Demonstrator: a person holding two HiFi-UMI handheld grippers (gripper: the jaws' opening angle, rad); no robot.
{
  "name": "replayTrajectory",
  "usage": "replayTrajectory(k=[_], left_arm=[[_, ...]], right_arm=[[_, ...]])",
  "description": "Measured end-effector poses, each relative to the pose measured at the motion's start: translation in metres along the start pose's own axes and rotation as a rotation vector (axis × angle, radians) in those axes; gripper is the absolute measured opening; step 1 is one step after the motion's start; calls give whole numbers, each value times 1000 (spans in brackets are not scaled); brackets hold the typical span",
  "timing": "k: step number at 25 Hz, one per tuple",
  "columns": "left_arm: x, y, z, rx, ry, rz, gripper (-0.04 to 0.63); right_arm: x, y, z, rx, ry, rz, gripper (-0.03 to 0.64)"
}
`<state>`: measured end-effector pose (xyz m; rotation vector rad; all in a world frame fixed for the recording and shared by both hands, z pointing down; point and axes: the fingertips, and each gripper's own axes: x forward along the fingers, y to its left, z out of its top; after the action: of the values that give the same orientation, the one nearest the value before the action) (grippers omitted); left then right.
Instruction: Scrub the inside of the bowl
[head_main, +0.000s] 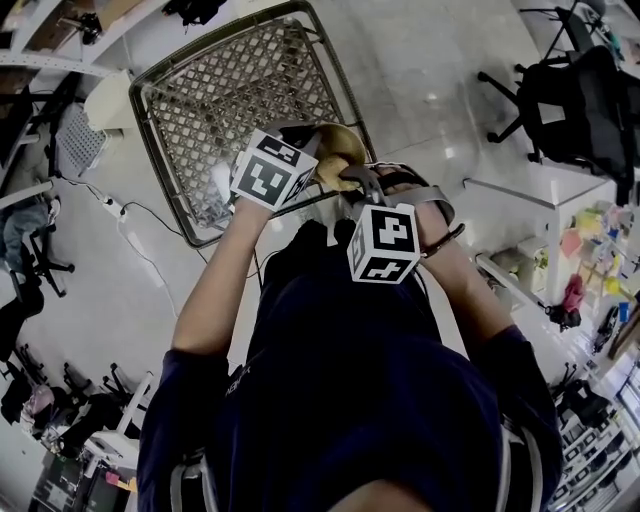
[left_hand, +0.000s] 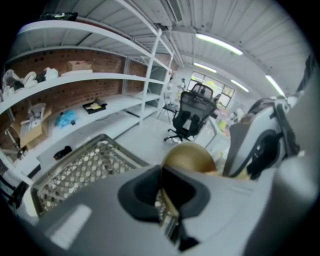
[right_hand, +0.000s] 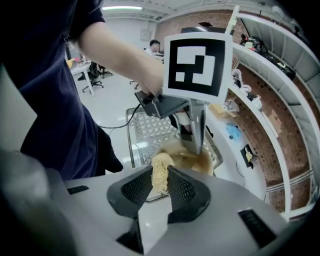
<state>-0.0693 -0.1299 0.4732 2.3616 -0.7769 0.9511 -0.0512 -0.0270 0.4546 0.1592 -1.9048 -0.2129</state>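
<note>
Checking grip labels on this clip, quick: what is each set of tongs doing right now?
Left tongs: closed on the rim of the round gold metal bowl.
Right tongs: closed on the pale yellow fibrous scrubbing pad.

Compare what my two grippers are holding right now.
The left gripper is clamped on the thin rim of the gold bowl; the right gripper pinches a pale, fibrous scrubber. The left's jaws nearly meet; the right's are spread by the pad. Both are shut on their loads.
</note>
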Motion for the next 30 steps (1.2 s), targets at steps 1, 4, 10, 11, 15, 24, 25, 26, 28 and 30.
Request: replayTrajectory(k=[1,4,10,11,15,24,25,26,28,30], left_arm=[[1,-2,0,4,3,-7,9],[3,-8,3,3,0,-22,8],[1,1,9,5,-11,6,8],[0,4,10,1,-15,10,8],[0,11,12,-13,-24,22,8],[-1,38,-4,-177,-43,32,8],[-2,39,-3,-180,-46,32,8],[-2,39,-1,-182,-50,30,8],[-4,37,4,-185,-66,25,8],[-6,35,10,-184,-90,17,8]], right_arm=[[2,-1,4,-4,-10,-5,78],[3,-27,-2,1,4,-107,78],[-6,-33,-19,35,31,-106,78],[-5,-25,-15,28,15,-78,78],[-14,-16,4,45,-109,-58,78],[-77,-104,-26,553,-451,-223,78],[-82,-111,-31,606,-480,-230,78],[-87,-118,-35,656,-508,-234,78],[-95,-129,-43,752,-572,-226,78],[-101,-138,-48,849,-646,-199,78]])
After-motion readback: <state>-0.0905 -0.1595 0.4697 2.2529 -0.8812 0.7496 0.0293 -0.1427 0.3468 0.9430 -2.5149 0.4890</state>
